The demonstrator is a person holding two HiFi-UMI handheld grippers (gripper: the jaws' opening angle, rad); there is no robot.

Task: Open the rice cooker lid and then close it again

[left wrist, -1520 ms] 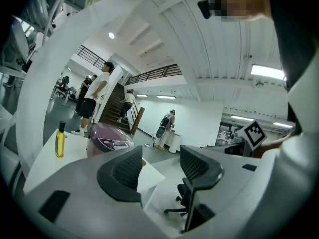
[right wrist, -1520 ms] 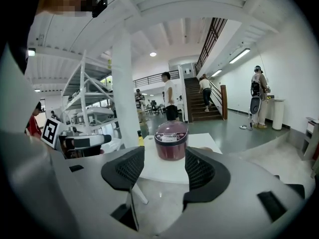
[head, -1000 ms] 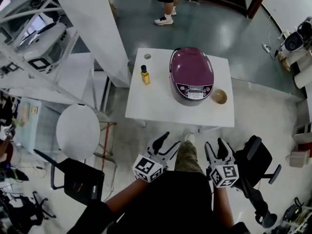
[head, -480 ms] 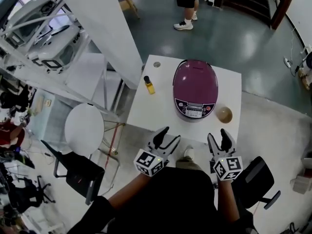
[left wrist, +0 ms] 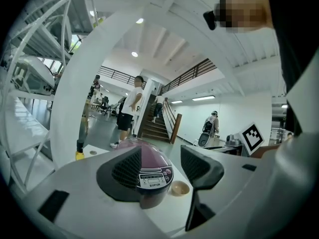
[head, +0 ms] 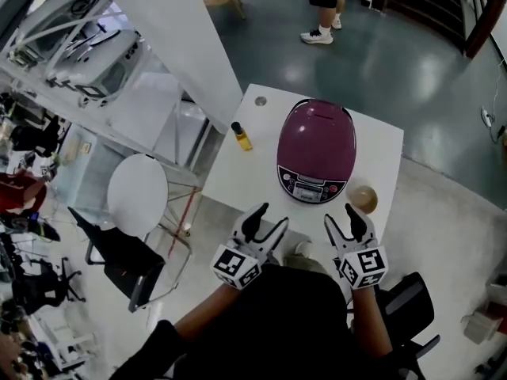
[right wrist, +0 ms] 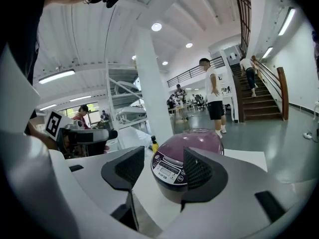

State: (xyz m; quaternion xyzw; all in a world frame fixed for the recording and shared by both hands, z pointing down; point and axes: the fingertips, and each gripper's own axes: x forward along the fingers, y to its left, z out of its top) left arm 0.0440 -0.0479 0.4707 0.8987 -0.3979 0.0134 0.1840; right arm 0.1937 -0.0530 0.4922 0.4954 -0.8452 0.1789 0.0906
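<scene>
1. Purple rice cooker [head: 316, 145] stands on the white counter [head: 238, 182]. Its lid [head: 318, 129] is shut and its control panel [head: 314, 188] faces 6 o'clock, toward the person.
2. Left gripper [head: 268, 219] hovers over the counter's near edge, at about 7 o'clock from the cooker. Its jaws are spread and hold nothing; the cooker shows beyond the gap, well apart.
3. Right gripper [head: 341, 217] hovers between 5 and 6 o'clock from the cooker, jaws likewise spread and empty, not touching the cooker.
4. Yellow bottle [head: 241, 137] stands upright at 9 o'clock from the cooker, apart from it.
5. Small tan bowl [head: 364, 198] sits between 4 and 5 o'clock, just beside the cooker's front.
6. Another person [head: 323, 6] stands on the floor at 12 o'clock, beyond the counter.
</scene>
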